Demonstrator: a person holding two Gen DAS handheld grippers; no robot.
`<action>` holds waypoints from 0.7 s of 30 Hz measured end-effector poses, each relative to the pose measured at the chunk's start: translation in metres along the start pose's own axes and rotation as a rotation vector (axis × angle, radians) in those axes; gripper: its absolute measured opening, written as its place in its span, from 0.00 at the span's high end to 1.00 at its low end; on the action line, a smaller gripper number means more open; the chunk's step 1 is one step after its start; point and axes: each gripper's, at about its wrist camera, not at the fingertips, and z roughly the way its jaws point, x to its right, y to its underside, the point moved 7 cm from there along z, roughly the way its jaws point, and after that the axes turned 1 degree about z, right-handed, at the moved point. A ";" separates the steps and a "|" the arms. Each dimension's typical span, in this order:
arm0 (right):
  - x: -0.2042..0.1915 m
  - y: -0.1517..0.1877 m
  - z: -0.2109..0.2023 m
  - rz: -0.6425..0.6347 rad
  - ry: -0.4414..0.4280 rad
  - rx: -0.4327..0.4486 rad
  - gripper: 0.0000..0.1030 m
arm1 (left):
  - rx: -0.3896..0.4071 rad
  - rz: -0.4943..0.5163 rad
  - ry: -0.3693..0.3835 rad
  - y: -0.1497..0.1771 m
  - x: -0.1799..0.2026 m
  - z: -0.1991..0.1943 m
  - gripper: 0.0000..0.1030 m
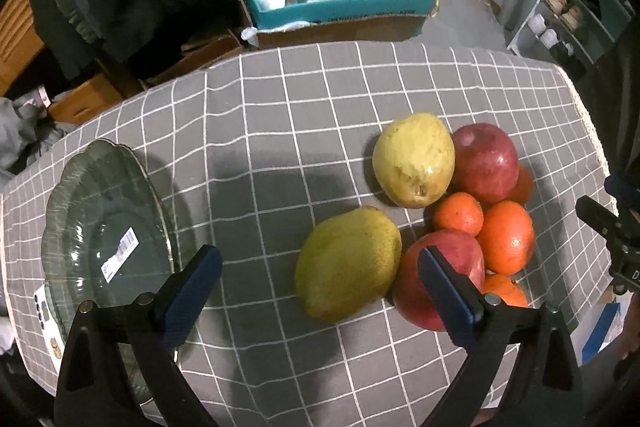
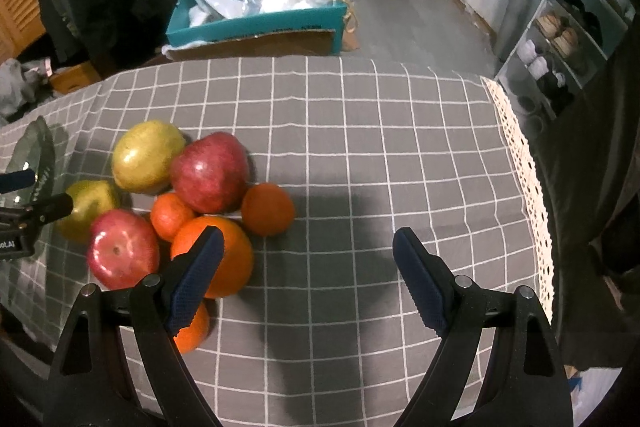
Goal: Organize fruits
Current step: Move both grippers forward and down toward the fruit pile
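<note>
A pile of fruit lies on the grey checked tablecloth (image 1: 280, 107): two yellow-green pears (image 1: 347, 263) (image 1: 414, 159), two red apples (image 1: 486, 163) (image 1: 404, 283) and several oranges (image 1: 506, 237). A clear glass plate (image 1: 100, 227) sits at the table's left. My left gripper (image 1: 320, 267) is open and empty, above the near pear. My right gripper (image 2: 308, 251) is open and empty over bare cloth, right of the pile; its left finger (image 2: 196, 279) overlaps a large orange (image 2: 232, 259). The apples (image 2: 208, 171) (image 2: 120, 247) and pears (image 2: 146, 157) also show there.
A teal box (image 1: 340, 11) with plastic bags stands beyond the table's far edge. A shoe rack (image 2: 560, 39) stands at the right. The cloth's lace edge (image 2: 528, 187) marks the table's right side. Dark clothing hangs at the back left.
</note>
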 end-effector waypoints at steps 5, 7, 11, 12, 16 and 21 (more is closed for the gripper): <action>0.000 0.000 0.003 -0.006 0.001 -0.006 0.18 | -0.038 -0.001 0.015 0.003 0.002 0.013 0.04; -0.001 0.000 0.005 -0.010 0.002 -0.009 0.18 | -0.054 -0.001 0.021 0.005 0.002 0.018 0.04; -0.004 -0.001 0.009 -0.018 0.004 -0.018 0.18 | -0.081 -0.007 0.027 0.007 0.001 0.029 0.09; -0.004 -0.001 0.010 -0.019 0.004 -0.019 0.18 | -0.083 -0.020 0.044 0.007 0.000 0.030 0.09; -0.005 -0.001 0.013 -0.024 0.008 -0.027 0.18 | -0.096 -0.055 0.083 0.008 -0.002 0.034 0.09; -0.007 -0.004 0.018 -0.021 0.006 -0.035 0.18 | -0.101 -0.098 0.137 0.011 -0.004 0.037 0.16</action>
